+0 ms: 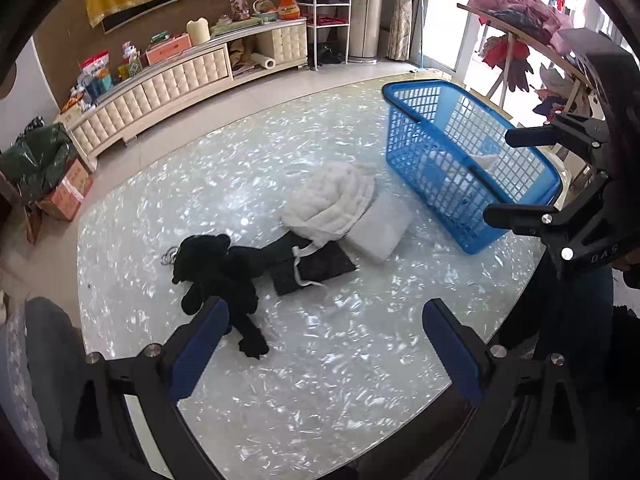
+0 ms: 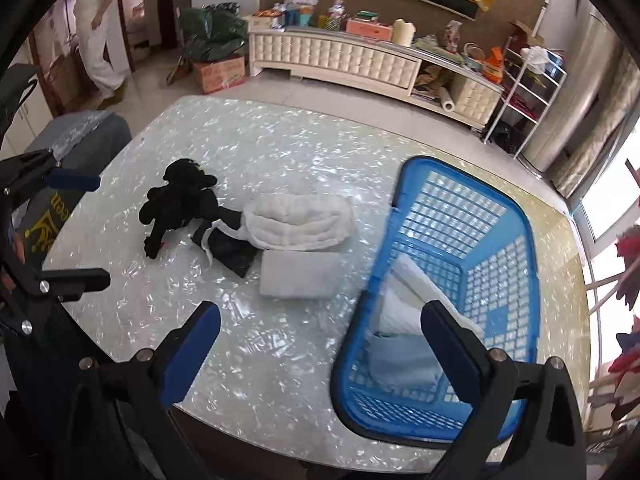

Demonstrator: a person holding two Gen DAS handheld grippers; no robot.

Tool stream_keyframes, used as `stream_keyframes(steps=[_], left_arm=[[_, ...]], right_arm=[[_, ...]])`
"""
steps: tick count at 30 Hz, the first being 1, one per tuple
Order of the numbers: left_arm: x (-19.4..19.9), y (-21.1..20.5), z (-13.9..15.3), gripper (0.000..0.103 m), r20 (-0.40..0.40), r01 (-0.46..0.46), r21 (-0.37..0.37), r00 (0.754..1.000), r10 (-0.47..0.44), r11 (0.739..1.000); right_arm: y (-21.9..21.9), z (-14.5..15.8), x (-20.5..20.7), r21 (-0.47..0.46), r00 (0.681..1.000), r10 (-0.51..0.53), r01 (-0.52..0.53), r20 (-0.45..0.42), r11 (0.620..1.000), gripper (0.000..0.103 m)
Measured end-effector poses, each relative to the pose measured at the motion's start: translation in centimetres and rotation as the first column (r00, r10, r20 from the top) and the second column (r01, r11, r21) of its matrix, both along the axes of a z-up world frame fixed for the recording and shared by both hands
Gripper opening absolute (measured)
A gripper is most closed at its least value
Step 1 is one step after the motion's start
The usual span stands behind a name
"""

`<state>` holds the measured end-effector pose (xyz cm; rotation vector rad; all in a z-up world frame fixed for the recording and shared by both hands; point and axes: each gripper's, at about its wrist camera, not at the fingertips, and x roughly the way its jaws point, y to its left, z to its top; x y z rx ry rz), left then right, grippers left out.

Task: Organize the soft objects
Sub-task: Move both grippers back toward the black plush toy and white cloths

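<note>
On the pearly white table [image 1: 320, 392] [image 2: 248, 360] lies a black plush toy [image 1: 216, 276] [image 2: 180, 200]. Beside it are a flat black fabric piece [image 1: 312, 272] [image 2: 232, 256], a fluffy white quilted bundle [image 1: 332, 200] [image 2: 300, 220] and a folded white pad [image 1: 380, 228] [image 2: 300, 276]. A blue plastic basket [image 1: 404, 136] [image 2: 524, 248] at the right holds a white cloth [image 2: 412, 292] and a pale blue cloth [image 2: 400, 360]. My left gripper [image 1: 326, 348] [image 2: 103, 230] hangs open over the table in front of the plush, holding nothing. My right gripper [image 2: 322, 344] [image 1: 497, 176] is open and empty at the basket's near rim.
A grey chair back [image 2: 88, 136] stands at the table's left edge. Beyond the table are a cream cabinet [image 1: 168, 84] [image 2: 340, 60] with clutter on it, a cardboard box [image 2: 220, 72] and a white wire rack [image 1: 324, 16]. A person in white [image 2: 96, 36] stands far left. A clothes rack [image 1: 532, 36] is behind the basket.
</note>
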<state>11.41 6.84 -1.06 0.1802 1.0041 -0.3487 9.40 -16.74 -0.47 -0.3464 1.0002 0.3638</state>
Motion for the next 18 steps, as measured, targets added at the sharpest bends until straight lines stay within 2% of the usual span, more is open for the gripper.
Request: stream_keyframes(steps=[6, 18], left_arm=[[0.8, 2.2, -1.3, 0.097, -0.026, -0.020, -0.026, 0.999, 0.019, 0.999], [3.8, 7.3, -5.4, 0.097, -0.098, -0.139, -0.032, 0.986, 0.135, 0.990]], right_arm=[[2.5, -1.0, 0.7, -0.047, 1.000, 0.026, -0.027, -0.017, 0.999, 0.100], [6.9, -3.4, 3.3, -0.147, 0.996, 0.058, -0.066, -0.061, 0.987, 0.100]])
